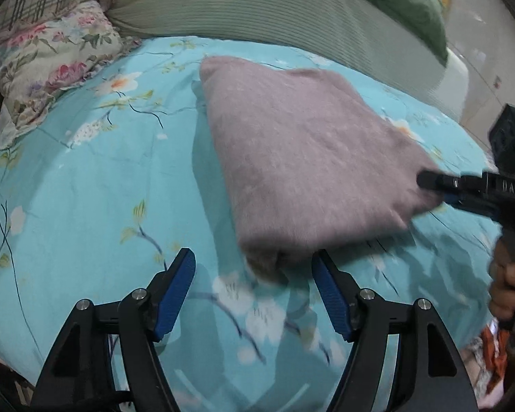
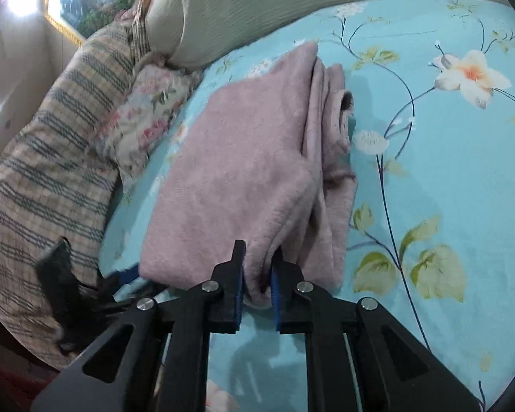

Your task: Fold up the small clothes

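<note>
A folded pink fleece garment (image 1: pixel 302 158) lies on the turquoise floral bedsheet (image 1: pixel 86 189). My left gripper (image 1: pixel 252 267) is open and empty, its blue-padded fingers either side of the garment's near corner, just short of it. My right gripper (image 2: pixel 259 257) is shut on the near edge of the pink garment (image 2: pixel 243 178), with fabric pinched between its blue pads. In the left wrist view the right gripper (image 1: pixel 429 182) reaches in from the right onto the garment's right corner. A rolled cuff or sleeve (image 2: pixel 343 116) shows on the garment's right side.
A floral pillow (image 1: pixel 51 65) and a plaid blanket (image 2: pixel 44 178) lie to the left. A green ribbed bolster (image 1: pixel 274 10) runs along the back of the bed. The left gripper shows dark and blurred at the right wrist view's lower left (image 2: pixel 65 281).
</note>
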Available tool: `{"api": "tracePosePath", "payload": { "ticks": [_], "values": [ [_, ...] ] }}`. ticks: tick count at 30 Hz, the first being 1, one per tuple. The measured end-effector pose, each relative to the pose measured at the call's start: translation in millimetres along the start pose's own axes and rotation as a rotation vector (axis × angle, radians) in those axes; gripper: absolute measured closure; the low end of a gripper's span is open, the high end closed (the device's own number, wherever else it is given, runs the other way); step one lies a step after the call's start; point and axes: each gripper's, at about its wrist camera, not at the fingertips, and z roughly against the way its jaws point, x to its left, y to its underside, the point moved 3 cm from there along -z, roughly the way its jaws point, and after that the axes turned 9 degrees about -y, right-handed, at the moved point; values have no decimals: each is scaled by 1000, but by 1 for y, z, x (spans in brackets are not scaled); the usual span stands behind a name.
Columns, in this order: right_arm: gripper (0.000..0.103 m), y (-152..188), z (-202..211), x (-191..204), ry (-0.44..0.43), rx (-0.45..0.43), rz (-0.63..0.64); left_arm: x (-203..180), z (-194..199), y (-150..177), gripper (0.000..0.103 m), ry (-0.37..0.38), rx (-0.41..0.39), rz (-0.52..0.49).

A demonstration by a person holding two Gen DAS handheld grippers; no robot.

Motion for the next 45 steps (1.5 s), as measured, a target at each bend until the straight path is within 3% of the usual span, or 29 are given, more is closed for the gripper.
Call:
{"api": "tracePosePath", "payload": {
  "ticks": [2,4,7,9,12,13,16,21,24,30,39,40,41,45],
  "values": [
    [93,-10,16,8,-12,-55,15,0,-7,-6,35,-51,-7,8],
    [93,-13,24,13,9,-65,53,1,-9,-10,46,-88,-7,27],
    [93,-6,13,4,126,-24,94,3,-4,-9,61,-158,-32,30],
    [93,3,1,-10,200,10,97,0,-8,0,87,-139,-2,25],
    [93,17,-11,-36,230,28,42,-6,-5,8,94,-136,-12,4],
    [90,19,-9,-42,216,12,10,-7,-3,9,94,-137,-14,-8],
    [69,16,3,-43,227,2,0,-1,-2,9,94,-94,12,14],
    [69,6,38,-37,204,-69,-15,10,9,13,93,-24,46,24],
    [69,-13,43,-27,176,-112,-2,15,28,10,94,22,17,16],
    [69,-59,1,-24,152,-87,36,-3,49,-19,93,115,-83,-39],
    [69,-95,-60,-52,186,5,-2,-23,28,-25,93,149,-53,-83],
    [74,-96,-64,-54,178,12,-8,-24,27,-25,93,155,-50,-87],
    [85,-96,-65,-53,175,13,-1,-25,24,-25,93,162,-45,-91],
    [88,-101,-44,-37,145,-62,44,-27,18,-27,93,164,-27,-96]
  ]
}}
